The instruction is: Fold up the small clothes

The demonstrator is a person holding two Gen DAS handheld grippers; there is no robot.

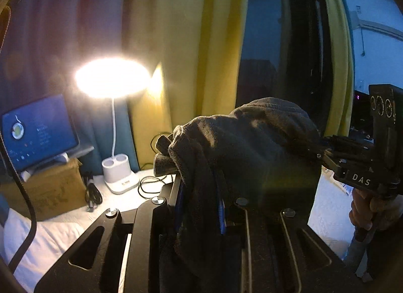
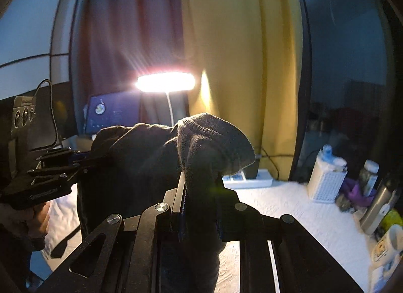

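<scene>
Far left in left wrist view: tablet (image 1: 40, 129) lit blue, propped on cardboard box (image 1: 45, 187). Black cable (image 1: 93, 192) bundled just right of box. Next, white lamp (image 1: 113, 78) w/ glaring oval head, base (image 1: 120, 173) on white table (image 1: 37, 242); thin black cord (image 1: 151, 184) looped beside base. Yellow curtain (image 1: 191, 53) behind, dark window to its right.

Center: dark cloth (image 1: 239, 147) held up off table, bunched, hanging between both grippers. Left gripper (image 1: 199, 192) w/ jaws closed tight on cloth's left edge, fabric draped down over fingers (image 1: 221, 217), blue pad partly showing. Right gripper (image 1: 312, 149) entering from right edge, jaws pinched on cloth's right side; "DAS" printed on body, hand (image 1: 370, 207) gripping handle below.

Right wrist view, left to right: left gripper (image 2: 95, 158) at left edge, biting into cloth (image 2: 156, 157); lamp (image 2: 165, 82) and tablet (image 2: 110, 111) behind. Right gripper (image 2: 199, 197) center, jaws shut on ribbed hem, cloth folding over top. White power strip (image 2: 252, 179) on table (image 2: 289, 212) past cloth. Far right: white perforated box (image 2: 325, 182), jar (image 2: 369, 174), metal bottle (image 2: 377, 207), more clutter too blurred to tell.
</scene>
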